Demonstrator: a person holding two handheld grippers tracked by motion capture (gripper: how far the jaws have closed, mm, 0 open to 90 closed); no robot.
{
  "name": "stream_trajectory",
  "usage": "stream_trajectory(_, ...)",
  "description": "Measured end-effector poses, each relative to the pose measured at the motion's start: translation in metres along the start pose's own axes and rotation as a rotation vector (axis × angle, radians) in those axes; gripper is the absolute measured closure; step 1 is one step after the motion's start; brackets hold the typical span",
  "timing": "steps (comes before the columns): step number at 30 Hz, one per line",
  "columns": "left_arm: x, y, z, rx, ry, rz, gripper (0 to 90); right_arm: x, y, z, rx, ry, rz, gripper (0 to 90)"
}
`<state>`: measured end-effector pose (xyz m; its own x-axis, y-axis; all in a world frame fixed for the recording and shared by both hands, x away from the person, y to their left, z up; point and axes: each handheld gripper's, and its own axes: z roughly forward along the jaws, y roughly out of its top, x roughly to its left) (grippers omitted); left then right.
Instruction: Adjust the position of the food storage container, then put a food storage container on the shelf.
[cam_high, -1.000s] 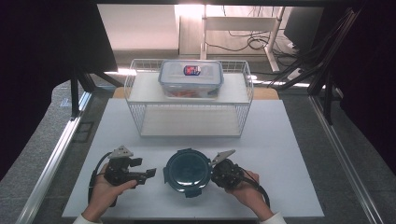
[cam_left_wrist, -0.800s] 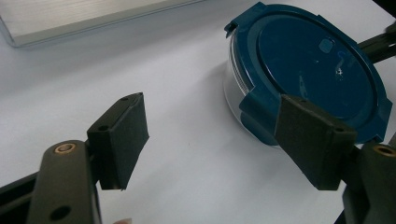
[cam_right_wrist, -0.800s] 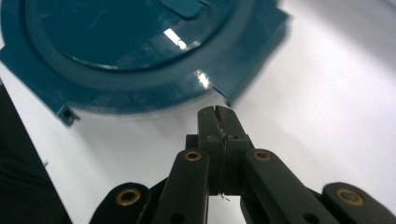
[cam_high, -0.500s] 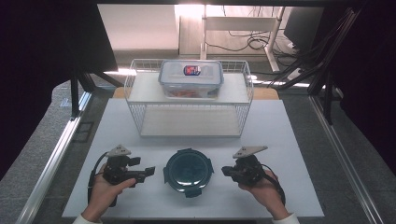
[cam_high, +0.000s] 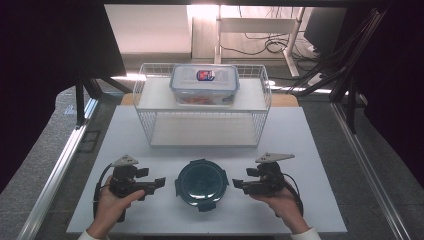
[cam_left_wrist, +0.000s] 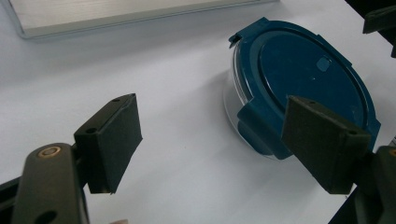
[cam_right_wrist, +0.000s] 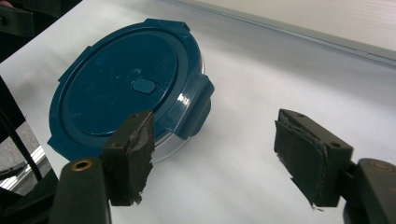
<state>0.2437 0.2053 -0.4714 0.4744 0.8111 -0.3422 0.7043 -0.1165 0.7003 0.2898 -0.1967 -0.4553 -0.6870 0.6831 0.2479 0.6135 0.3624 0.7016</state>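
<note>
Round glass container (cam_high: 201, 184) with teal snap-lock lid, on bench (cam_high: 310, 150) between left gripper (cam_high: 161, 181) and right gripper (cam_high: 235, 183). Both spread, empty; right jaws just opened. Probably rigid, weighty, breakable, slippery-walled; best gripped at lid's latch tabs.

Round containers with dark blue clip lids: one (cam_high: 201, 183), on the worktop (cam_high: 310, 150) in front of the wire rack
Rectangular clear containers: one (cam_high: 204, 84), on top of the wire rack
White wire racks: one (cam_high: 202, 107)
Hand-held grippers: two, left (cam_high: 159, 182) and right (cam_high: 237, 183), flanking the round container
</note>
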Motion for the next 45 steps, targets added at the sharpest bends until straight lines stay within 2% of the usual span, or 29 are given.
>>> stream_trajectory(10,-0.003,0.000,-0.004,-0.006,-0.010,0.001,19.6,-0.002,0.001,0.001,-0.005,0.014,0.014,24.0)
stream_trajectory(17,-0.016,0.004,0.001,0.000,-0.033,0.011,18.9,-0.001,0.003,0.004,-0.005,0.032,0.023,22.7)
stream_trajectory(24,-0.024,0.007,0.005,-0.024,-0.022,-0.008,20.3,-0.001,0.006,0.008,0.003,0.050,0.036,22.0)
stream_trajectory(29,-0.025,0.009,0.009,-0.015,-0.043,-0.044,20.2,-0.004,0.012,0.010,0.005,0.068,0.074,21.5)
stream_trajectory(31,-0.024,0.010,0.016,-0.011,-0.068,-0.092,19.1,-0.005,0.014,0.013,-0.001,0.067,0.088,21.4)
stream_trajectory(32,-0.024,0.010,0.016,-0.011,-0.068,-0.092,18.0,-0.005,0.014,0.013,-0.001,0.067,0.088,21.4)
stream_trajectory(33,-0.023,0.012,0.021,-0.020,-0.079,-0.130,16.8,-0.005,0.015,0.015,-0.004,0.075,0.096,21.4)
stream_trajectory(38,-0.024,0.011,0.031,-0.013,-0.106,-0.161,15.8,-0.005,0.017,0.022,-0.006,0.096,0.123,21.4)
stream_trajectory(41,-0.019,0.007,0.039,0.015,-0.131,-0.194,15.5,-0.008,0.018,0.031,0.010,0.118,0.141,20.6)
stream_trajectory(45,-0.016,0.003,0.045,0.035,-0.146,-0.209,15.5,-0.009,0.017,0.036,0.021,0.137,0.144,19.8)
